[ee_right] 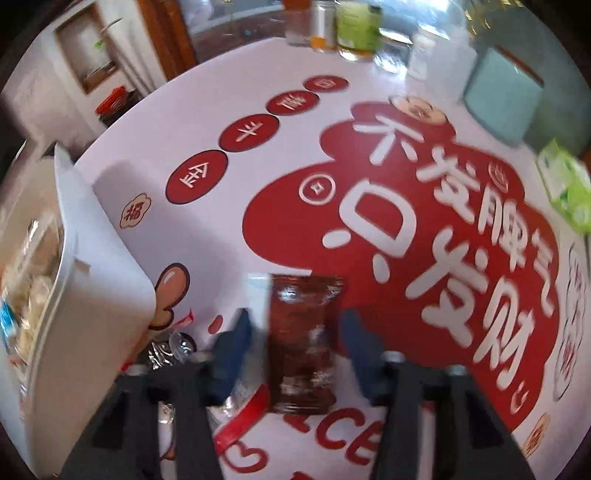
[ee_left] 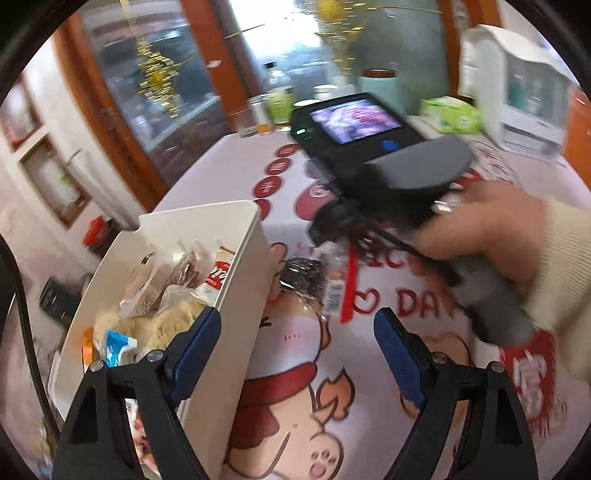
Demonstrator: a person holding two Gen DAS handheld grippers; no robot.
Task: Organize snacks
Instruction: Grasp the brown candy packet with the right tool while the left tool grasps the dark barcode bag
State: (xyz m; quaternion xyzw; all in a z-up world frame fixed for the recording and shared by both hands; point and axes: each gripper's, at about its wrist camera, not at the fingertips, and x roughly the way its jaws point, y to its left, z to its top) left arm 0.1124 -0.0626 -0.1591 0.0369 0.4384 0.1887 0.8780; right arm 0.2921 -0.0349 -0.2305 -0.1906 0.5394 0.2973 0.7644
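A white bin (ee_left: 236,236) holding several wrapped snacks stands at the left of the printed tablecloth. My left gripper (ee_left: 297,349) is open low beside it, with the bin's near wall running between the blue fingers and nothing gripped. A brown snack packet (ee_right: 303,314) in clear wrap lies on the cloth just right of the bin (ee_right: 110,280). My right gripper (ee_right: 298,343) points steeply down with a blue pad close against each long side of the packet; blur hides the contact. In the left wrist view a hand (ee_left: 491,236) in a cream sleeve holds that gripper above the packet (ee_left: 303,277).
A crinkled clear wrapper (ee_right: 170,350) lies between the bin and the packet. Jars and a bottle (ee_right: 354,29) line the far edge with a teal canister (ee_right: 502,96). A green tissue pack (ee_right: 565,184) and a white appliance (ee_left: 524,85) stand at the right.
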